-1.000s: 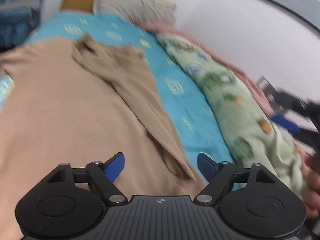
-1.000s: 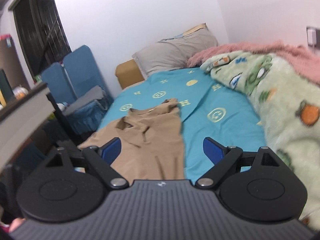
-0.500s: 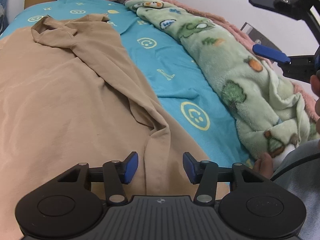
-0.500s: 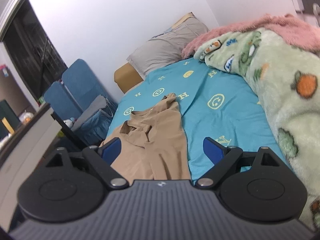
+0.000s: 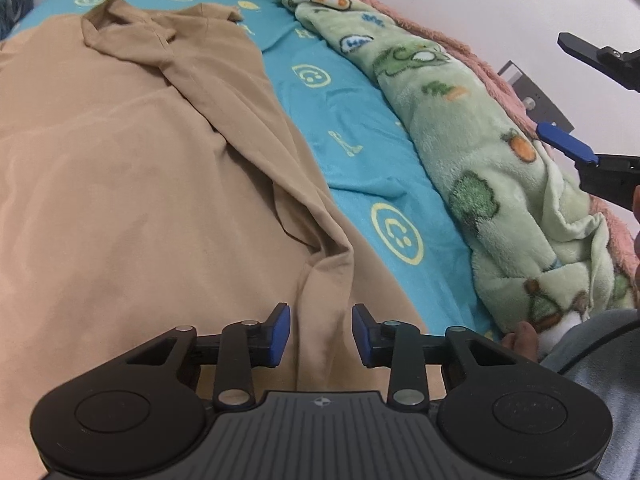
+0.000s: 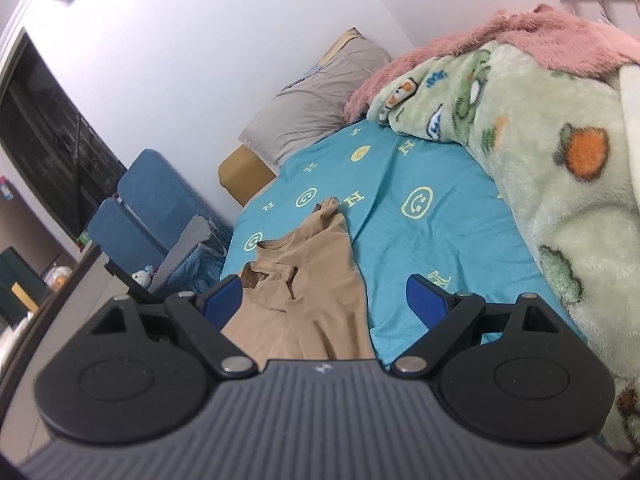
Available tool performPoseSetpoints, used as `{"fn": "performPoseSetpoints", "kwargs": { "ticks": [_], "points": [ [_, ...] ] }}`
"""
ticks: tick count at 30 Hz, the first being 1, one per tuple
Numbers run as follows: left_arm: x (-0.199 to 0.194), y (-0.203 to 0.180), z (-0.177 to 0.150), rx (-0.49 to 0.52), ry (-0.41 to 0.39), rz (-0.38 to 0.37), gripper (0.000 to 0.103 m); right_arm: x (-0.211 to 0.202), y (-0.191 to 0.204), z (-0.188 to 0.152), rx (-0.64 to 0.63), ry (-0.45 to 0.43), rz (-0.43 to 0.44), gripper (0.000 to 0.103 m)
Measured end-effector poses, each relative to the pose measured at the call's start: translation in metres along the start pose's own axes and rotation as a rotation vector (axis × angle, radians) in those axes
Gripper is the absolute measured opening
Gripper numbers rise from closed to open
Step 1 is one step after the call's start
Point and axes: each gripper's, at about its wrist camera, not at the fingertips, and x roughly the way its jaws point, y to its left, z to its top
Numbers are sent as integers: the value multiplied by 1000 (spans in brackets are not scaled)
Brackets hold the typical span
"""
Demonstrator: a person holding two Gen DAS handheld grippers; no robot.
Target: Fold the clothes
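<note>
left tool narrowing around a tan shirt fold; right tool wide, empty; no readable writing.

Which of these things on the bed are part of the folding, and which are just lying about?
Part of the job: tan shirt; left gripper, closing around its hem fold; right gripper, open.

Just lying about: green blanket; pink blanket; grey pillow; blue sheet.
</note>
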Motion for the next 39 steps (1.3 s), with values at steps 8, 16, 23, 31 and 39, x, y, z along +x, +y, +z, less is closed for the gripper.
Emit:
{"fn": "performPoseSetpoints", "kwargs": {
  "ticks": [8, 16, 23, 31, 39],
  "points": [
    [11, 4, -4, 8, 53, 35, 36, 10, 1, -2, 5, 39, 12, 90],
    [-14, 7, -6, -93, 31, -24, 2, 16, 6, -10, -15, 84, 12, 90],
    [-60, 6, -21, -310, -7, -49, 2, 19, 4, -11, 3, 109, 21, 90],
    [-47, 8, -33, -249, 39, 159, 3, 20, 11, -14, -33, 114, -1, 90],
    [-77, -5, -20, -139, -106, 241, 73, 16, 32, -22, -185, 73, -48, 90]
  ]
}}
